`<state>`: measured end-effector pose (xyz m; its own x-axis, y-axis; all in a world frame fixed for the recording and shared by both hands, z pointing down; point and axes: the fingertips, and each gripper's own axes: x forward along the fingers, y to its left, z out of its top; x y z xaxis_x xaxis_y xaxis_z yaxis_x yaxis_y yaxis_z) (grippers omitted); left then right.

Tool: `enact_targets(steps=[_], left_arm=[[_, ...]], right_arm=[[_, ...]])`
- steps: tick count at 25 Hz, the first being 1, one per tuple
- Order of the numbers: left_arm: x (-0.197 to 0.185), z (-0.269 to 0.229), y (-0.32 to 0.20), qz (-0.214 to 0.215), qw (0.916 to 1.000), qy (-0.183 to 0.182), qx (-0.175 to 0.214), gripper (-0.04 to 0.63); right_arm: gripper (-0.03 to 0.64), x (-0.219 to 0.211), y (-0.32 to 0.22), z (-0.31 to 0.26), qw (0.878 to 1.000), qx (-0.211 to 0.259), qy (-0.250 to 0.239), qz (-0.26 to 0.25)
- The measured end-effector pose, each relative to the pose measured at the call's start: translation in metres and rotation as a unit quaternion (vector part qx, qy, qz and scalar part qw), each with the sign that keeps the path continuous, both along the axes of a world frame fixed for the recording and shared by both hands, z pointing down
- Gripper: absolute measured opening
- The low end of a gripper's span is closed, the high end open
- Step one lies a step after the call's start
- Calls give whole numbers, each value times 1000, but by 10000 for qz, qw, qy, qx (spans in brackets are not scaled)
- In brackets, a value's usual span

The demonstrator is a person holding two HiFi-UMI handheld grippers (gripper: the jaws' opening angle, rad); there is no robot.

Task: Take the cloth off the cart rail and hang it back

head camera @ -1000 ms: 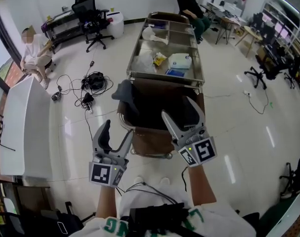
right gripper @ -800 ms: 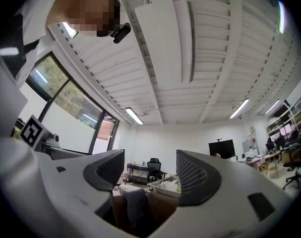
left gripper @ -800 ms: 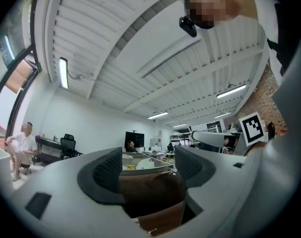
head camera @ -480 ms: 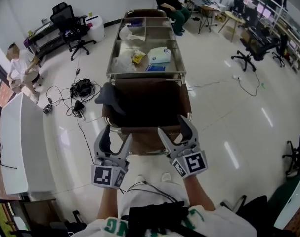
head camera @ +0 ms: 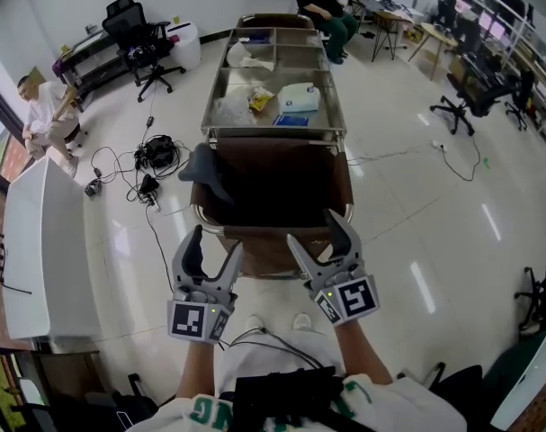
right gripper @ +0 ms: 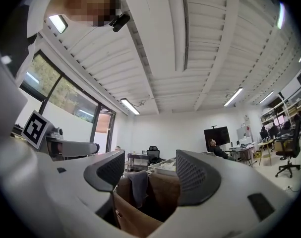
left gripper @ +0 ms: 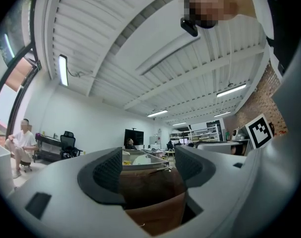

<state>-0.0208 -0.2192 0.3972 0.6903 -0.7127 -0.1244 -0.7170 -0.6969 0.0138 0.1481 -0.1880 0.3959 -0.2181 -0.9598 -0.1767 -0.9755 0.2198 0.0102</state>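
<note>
The left gripper (head camera: pixel 214 246) and right gripper (head camera: pixel 317 230) are hovering at lower centre, jaws apart and empty, probably readying a grasp. The grey cloth (head camera: pixel 203 166) is hanging over the cart (head camera: pixel 343 124) edge, upper left of them.

The cart (head camera: pixel 338 108) is bare metal, shiny along its trays and rail. Its bag (head camera: pixel 273 187) looks like brown matt fabric, and the cloth (head camera: pixel 203 165) is soft, dull grey textile. The floor (head camera: pixel 434 196) is glossy pale tile. The left gripper (head camera: pixel 216 241) and right gripper (head camera: pixel 313 228) are smooth matt grey plastic, each with 2 darker, dimpled pads (right gripper: pixel 195 175).
</note>
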Motion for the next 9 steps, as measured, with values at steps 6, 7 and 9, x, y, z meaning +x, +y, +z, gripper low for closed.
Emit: enact_targets(steps=[6,7,9], left_arm=[[-17,2,3,-261,9996,46,-42,328],[-21,6,3,-313,9995,15,-46,330],[-29,11,2,-401,9992,-37,-42,330]], right_arm=[[344,-18,-6,6,9995,-24,-2,-323],[344,-21,-7,6,9993,-30,4,-366],[344,-27,-7,5,9990,-28,17,-447]])
